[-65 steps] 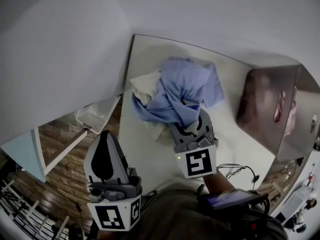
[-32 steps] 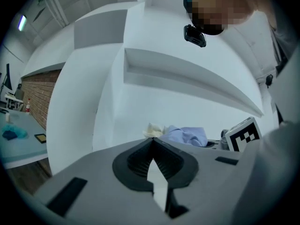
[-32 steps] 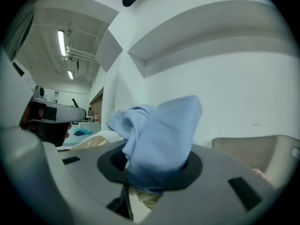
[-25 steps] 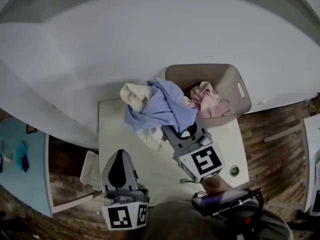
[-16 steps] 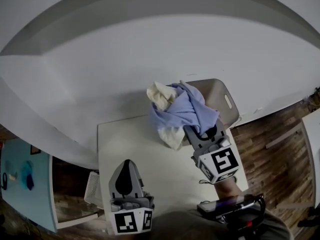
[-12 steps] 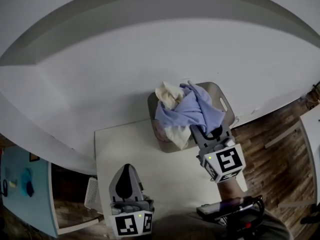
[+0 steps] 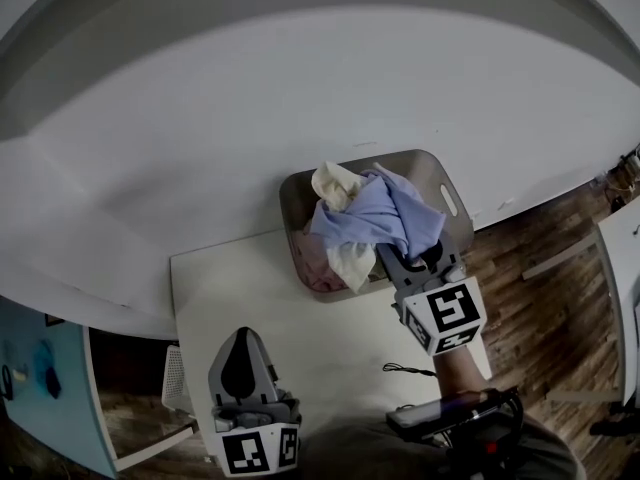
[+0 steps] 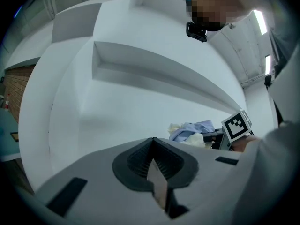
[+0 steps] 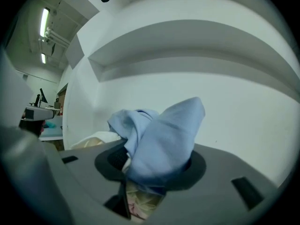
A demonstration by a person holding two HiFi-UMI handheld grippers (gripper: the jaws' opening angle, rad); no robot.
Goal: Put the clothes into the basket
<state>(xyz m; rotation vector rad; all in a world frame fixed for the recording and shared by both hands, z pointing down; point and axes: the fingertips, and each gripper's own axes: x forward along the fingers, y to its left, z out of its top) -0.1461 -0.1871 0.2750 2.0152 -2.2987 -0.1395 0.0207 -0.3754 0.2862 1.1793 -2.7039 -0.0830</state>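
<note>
Before a white wall, my right tongs, jaws just loosening, grip bunched blue-and-cream clothes above the taupe plastic basket for dropping; left tongs closed, empty.

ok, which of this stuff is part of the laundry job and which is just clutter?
Job: basket; blue garment and cream garment, bunched in the right gripper, whose jaws have just been opening around them; pink garment already in the basket.
Lying about: cable on the table; left gripper, shut and empty.
</note>
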